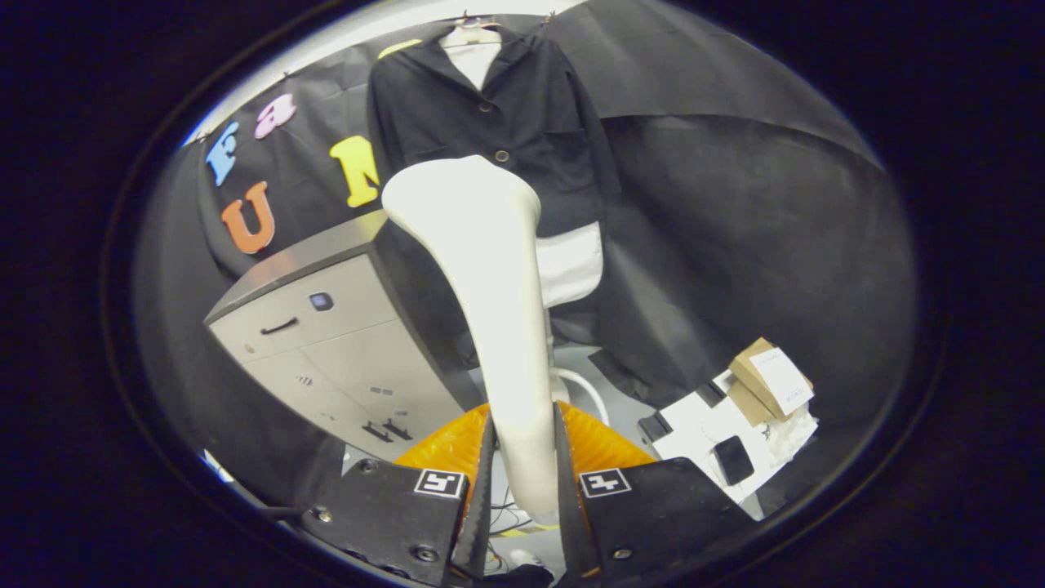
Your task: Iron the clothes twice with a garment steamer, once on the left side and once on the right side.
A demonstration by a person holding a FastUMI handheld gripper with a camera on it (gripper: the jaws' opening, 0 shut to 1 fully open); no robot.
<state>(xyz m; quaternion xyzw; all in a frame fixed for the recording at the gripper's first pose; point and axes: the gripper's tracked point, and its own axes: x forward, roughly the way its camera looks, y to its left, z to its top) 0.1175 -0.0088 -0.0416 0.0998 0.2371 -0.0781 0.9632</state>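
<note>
Steamer (pixel 490 278) handle pinched between both fingers of gripper (pixel 522 482), held upright so wide head points at shirt (pixel 498 122). Shirt hangs on hanger (pixel 472 37) beyond steamer head, front open to steam; gap between head and cloth unclear. Cabinet (pixel 326 343) beside steamer; cardboard box (pixel 767 380) on floor, well apart from steamer.

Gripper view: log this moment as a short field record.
gripper: gripper, both fingers pressed on the steamer handle
steamer: white garment steamer, held upright, head just in front of the shirt
garment: dark buttoned shirt on a hanger, over a white underlayer
contact: cannot tell if the head touches the fabric
beside: grey drawer cabinet left of the steamer
floor: cardboard box to the right
</note>
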